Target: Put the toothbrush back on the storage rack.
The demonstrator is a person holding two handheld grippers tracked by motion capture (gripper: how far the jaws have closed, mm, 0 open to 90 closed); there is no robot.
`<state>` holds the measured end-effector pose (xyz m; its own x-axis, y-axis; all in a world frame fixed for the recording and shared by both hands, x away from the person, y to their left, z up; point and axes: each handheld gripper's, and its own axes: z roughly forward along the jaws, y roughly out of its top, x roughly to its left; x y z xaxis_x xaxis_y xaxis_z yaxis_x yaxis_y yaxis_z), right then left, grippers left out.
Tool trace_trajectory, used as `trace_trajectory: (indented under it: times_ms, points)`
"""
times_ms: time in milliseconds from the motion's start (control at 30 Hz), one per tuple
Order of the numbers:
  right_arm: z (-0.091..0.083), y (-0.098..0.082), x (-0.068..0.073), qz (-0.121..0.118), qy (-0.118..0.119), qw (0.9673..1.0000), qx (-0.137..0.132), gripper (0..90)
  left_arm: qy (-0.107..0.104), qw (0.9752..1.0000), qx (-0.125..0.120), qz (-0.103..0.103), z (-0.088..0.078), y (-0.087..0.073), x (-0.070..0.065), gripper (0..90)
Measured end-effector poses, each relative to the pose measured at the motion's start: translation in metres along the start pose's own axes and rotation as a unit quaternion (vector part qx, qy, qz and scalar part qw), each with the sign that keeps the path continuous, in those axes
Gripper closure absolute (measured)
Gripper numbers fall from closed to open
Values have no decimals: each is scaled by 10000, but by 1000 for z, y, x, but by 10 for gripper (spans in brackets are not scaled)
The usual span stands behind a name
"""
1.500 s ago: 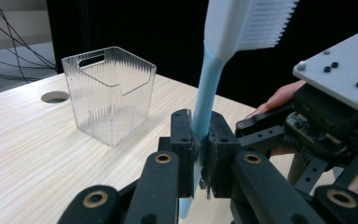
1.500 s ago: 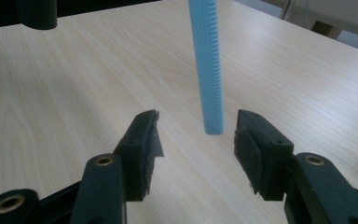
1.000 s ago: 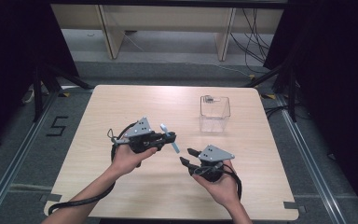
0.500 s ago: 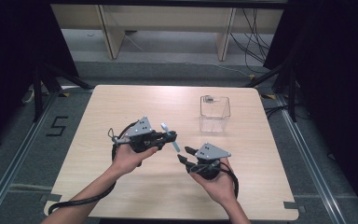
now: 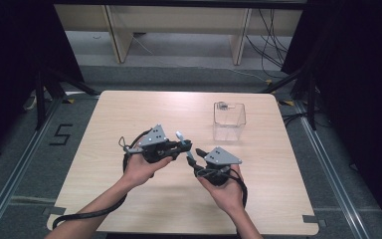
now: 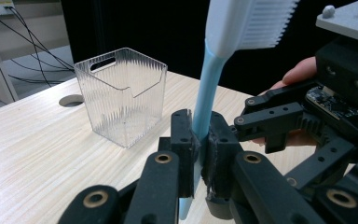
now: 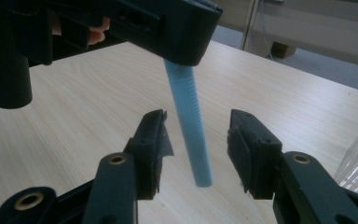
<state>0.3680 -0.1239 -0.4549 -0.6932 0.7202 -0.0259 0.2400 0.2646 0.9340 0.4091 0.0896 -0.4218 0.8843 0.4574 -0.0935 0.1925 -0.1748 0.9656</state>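
Two grippers (image 5: 185, 145) (image 5: 194, 157), one blue toothbrush (image 6: 204, 100), perhaps mid-handover.

A pale wood-grain counter (image 5: 129, 114) with rounded corners stands on a grey floor (image 5: 179, 55). Metal rails (image 5: 10, 169) run along the floor at the left and right of it, and a "5" (image 5: 59, 134) is marked on the floor at the left. Black curtains (image 5: 10, 50) close in both sides. At the far end stands light wooden furniture (image 5: 174, 20) with upright legs, and black cables (image 5: 271, 35) hang down at the far right.
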Motion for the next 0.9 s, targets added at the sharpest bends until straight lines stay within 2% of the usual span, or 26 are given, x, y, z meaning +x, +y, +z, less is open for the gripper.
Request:
trace_trajectory:
  times_ms: [367, 400, 500, 600, 733, 900]
  points:
    - [5, 3, 1, 33, 114, 9999, -16, 626, 3, 10000, 90, 35, 0, 0, -1, 831]
    - [5, 3, 0, -38, 75, 10000, -24, 639, 1, 10000, 86, 29, 0, 0, -1, 831]
    - [5, 4, 1, -57, 80, 9999, -26, 651, -2, 10000, 80, 13, 1, -1, -1, 831]
    - [6, 4, 1, -8, 127, 9999, -11, 674, -66, 10000, 23, 8, 2, -1, -1, 831]
    - [5, 3, 2, 57, 152, 9999, 16, 717, -34, 9999, 100, -9, 2, -2, -2, 831]
    - [6, 3, 3, -87, 163, 9998, -85, 783, -51, 9999, 90, -1, 3, -2, -1, 822]
